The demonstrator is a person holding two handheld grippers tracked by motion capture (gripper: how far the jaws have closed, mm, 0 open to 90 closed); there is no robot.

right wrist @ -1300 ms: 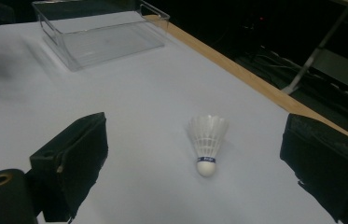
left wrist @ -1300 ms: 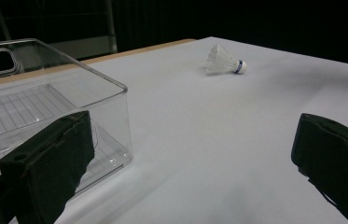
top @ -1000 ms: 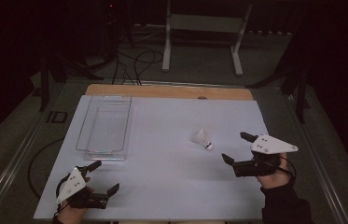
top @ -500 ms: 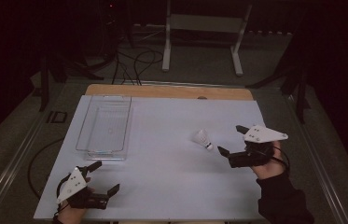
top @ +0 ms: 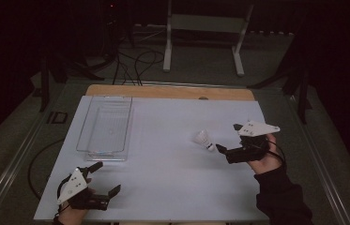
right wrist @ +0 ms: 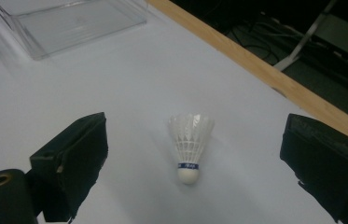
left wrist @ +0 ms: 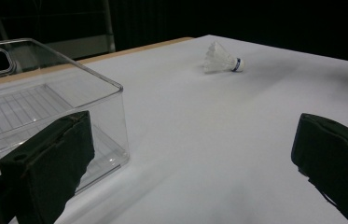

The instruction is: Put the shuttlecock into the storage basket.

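Observation:
A white shuttlecock [top: 203, 139] lies on its side on the white table sheet [top: 163, 178], right of centre. My right gripper [top: 228, 137] is open just to its right, jaws spread either side of the cork end without touching it. In the right gripper view the shuttlecock [right wrist: 189, 140] lies a little beyond the gripper [right wrist: 195, 156], cork toward the camera. My left gripper [top: 108, 177] rests open and empty at the front left, near the clear plastic bin [top: 102, 152]. From the left gripper [left wrist: 195, 149] the shuttlecock [left wrist: 222, 59] lies far off.
The empty clear bin [left wrist: 111, 121] stands at the left of the sheet, its long side running away from me. A wooden table edge [top: 168, 91] runs along the back. Behind it stand a metal frame [top: 201, 42] and floor cables [top: 135, 56].
My right gripper has moved left and forward across the sheet until its open jaws reach the shuttlecock's cork end. The left gripper and the shuttlecock have stayed put.

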